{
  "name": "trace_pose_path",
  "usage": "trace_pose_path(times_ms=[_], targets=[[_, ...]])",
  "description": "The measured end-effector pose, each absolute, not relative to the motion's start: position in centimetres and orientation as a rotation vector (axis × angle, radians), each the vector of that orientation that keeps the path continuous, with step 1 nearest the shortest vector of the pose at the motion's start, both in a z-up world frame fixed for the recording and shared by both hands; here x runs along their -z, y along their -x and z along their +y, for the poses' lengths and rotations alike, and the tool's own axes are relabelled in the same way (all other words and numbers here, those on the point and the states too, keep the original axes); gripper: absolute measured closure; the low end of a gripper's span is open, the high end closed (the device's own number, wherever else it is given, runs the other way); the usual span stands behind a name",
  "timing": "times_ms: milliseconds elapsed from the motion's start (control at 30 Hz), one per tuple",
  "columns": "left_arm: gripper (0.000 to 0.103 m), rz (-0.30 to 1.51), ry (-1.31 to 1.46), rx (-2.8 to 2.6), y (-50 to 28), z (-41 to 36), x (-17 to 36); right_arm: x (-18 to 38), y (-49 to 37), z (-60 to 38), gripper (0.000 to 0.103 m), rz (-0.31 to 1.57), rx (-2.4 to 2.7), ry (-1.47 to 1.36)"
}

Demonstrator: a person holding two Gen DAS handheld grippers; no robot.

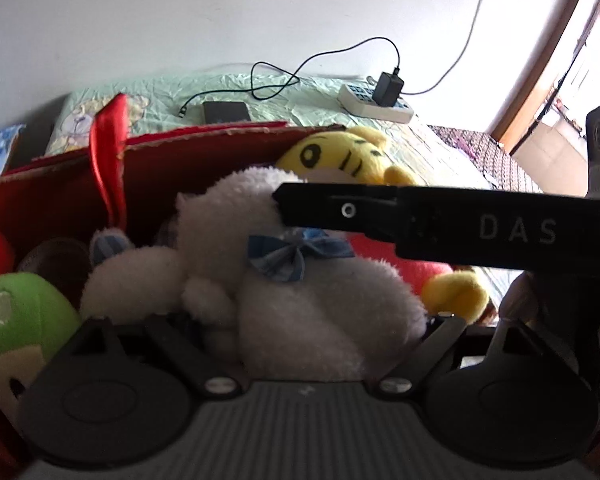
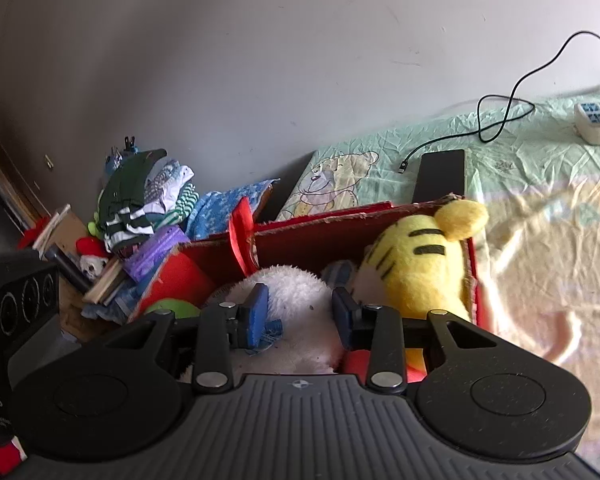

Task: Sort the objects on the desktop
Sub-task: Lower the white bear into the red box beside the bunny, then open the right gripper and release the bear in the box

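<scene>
Four soft toys already in the red box [image 2: 320, 236] — white plush [image 1: 300, 288] in the middle, yellow tiger [image 2: 416, 268] at the far right corner, green toy [image 1: 16, 312] at the left end, something red [image 1: 396, 256] under the tiger. Box standing on the bed sheet [image 2: 540, 208], red ribbon handle [image 1: 108, 160] up at its far wall. Judged from that: well along, at least for the plush part of the sort.

Right gripper [image 2: 300, 312] low over the white plush, blue pads [image 2: 256, 312] pressed into the fur on both sides, a scrap of the blue bow caught by the left pad — clenched on the white plush. No telling whether setting it down or lifting it out; the plush rests among the others, so more likely a placement being finished.

Left gripper [image 1: 300, 344] close behind the same plush, fingertips hidden under the toy's body; cannot tell whether released or grasping. Right gripper's black finger crossing this view just above the bow [image 1: 300, 252].

Left to do, as far as visible: phone [image 2: 440, 176], loose cable [image 2: 500, 120] and power strip [image 1: 374, 104] lying on the sheet beyond the box, untouched. Heap of clothes [image 2: 140, 200] and clutter by the wall — unclear whether part of the job.
</scene>
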State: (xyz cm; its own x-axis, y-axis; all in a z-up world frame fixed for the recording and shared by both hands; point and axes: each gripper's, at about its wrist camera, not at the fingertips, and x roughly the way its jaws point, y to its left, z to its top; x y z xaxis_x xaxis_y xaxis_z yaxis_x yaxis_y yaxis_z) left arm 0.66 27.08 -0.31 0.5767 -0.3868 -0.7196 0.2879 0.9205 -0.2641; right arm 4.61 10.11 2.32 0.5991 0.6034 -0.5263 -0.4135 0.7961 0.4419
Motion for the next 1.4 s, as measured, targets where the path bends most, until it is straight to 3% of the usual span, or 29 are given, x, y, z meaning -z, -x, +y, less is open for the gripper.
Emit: trace_pose_path(times_ms=[233,333,600,1133,1400], targets=[[0.015,0.869,0.094,0.403,0.1,27.0,0.0,-1.5,-3.6,8.5,0.062,0.711,-0.581,-0.375],[0.015,0.846,0.107,0.406,0.8,27.7,-0.9,-2.2,-2.8,8.7,0.056,0.7,-0.559,-0.363],[0.015,0.825,0.173,0.375,2.3,29.9,-2.2,-3.6,-0.6,8.1,0.058,0.687,-0.534,-0.353],[0.016,0.818,0.215,0.386,4.0,28.8,-2.3,-1.3,-3.0,11.4,0.084,0.746,-0.471,-0.175],[0.015,0.825,0.223,0.38,3.9,28.6,-2.4,-1.5,-2.1,10.1,0.084,0.752,-0.481,-0.247]])
